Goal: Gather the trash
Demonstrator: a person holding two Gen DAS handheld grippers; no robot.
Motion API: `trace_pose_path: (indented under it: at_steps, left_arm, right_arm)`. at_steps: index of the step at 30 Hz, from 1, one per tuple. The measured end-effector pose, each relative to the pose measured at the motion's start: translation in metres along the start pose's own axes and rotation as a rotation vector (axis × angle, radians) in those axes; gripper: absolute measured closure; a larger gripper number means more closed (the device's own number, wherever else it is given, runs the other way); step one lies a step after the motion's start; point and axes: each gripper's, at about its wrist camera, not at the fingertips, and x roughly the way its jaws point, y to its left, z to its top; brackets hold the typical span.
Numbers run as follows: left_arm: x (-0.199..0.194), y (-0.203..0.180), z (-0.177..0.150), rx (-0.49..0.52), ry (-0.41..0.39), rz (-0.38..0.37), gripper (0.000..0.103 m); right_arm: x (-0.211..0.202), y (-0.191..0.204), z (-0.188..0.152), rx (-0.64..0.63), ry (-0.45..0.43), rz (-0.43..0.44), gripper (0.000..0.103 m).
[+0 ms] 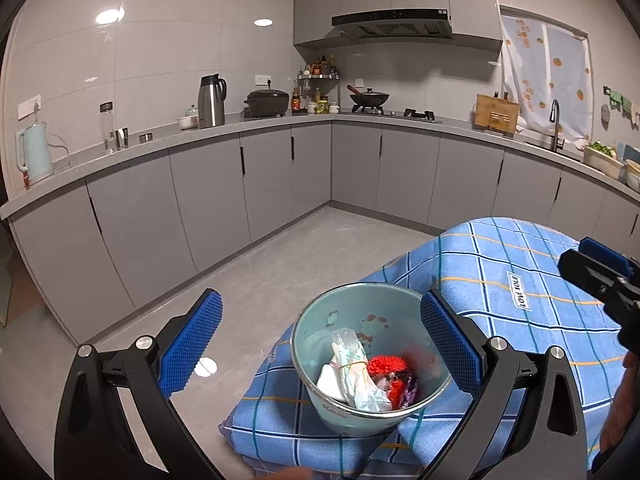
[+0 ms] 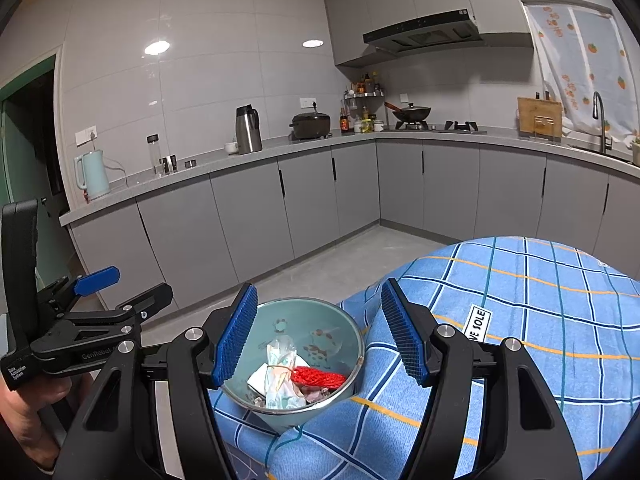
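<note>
A pale green metal bowl (image 1: 372, 360) (image 2: 296, 360) stands at the near corner of a table under a blue checked cloth (image 1: 500, 288) (image 2: 520, 320). Inside lie crumpled plastic wrappers (image 1: 352, 372) (image 2: 280, 376), a red mesh scrap (image 1: 386, 364) (image 2: 318, 378) and a purple wrapper (image 1: 410, 390). My left gripper (image 1: 320, 344) hangs open just above and in front of the bowl, nothing between its blue pads. My right gripper (image 2: 318, 332) is open too, over the bowl's right rim, holding nothing. Each gripper shows in the other's view at the edge.
Grey L-shaped kitchen counters (image 1: 280, 120) run along the far walls, carrying a kettle (image 1: 34, 152), a thermos jug (image 1: 212, 100), a cooker and a wok (image 1: 368, 98). Bare grey floor (image 1: 260, 280) lies between cabinets and table. A hand (image 2: 28, 404) grips the left tool.
</note>
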Motion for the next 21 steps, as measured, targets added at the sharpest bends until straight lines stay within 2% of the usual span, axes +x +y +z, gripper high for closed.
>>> trace_pose_path:
  at_steps: [10, 21]
  left_arm:
    - [0.0039, -0.0062, -0.0004, 0.047, 0.012, 0.073, 0.005]
    - [0.0014, -0.0070, -0.0009, 0.054, -0.002, 0.056, 0.005]
  right_arm:
    - [-0.0015, 0.0012, 0.0011, -0.002, -0.004, -0.003, 0.039]
    - [-0.0015, 0.0011, 0.0010, -0.002, -0.002, -0.003, 0.038]
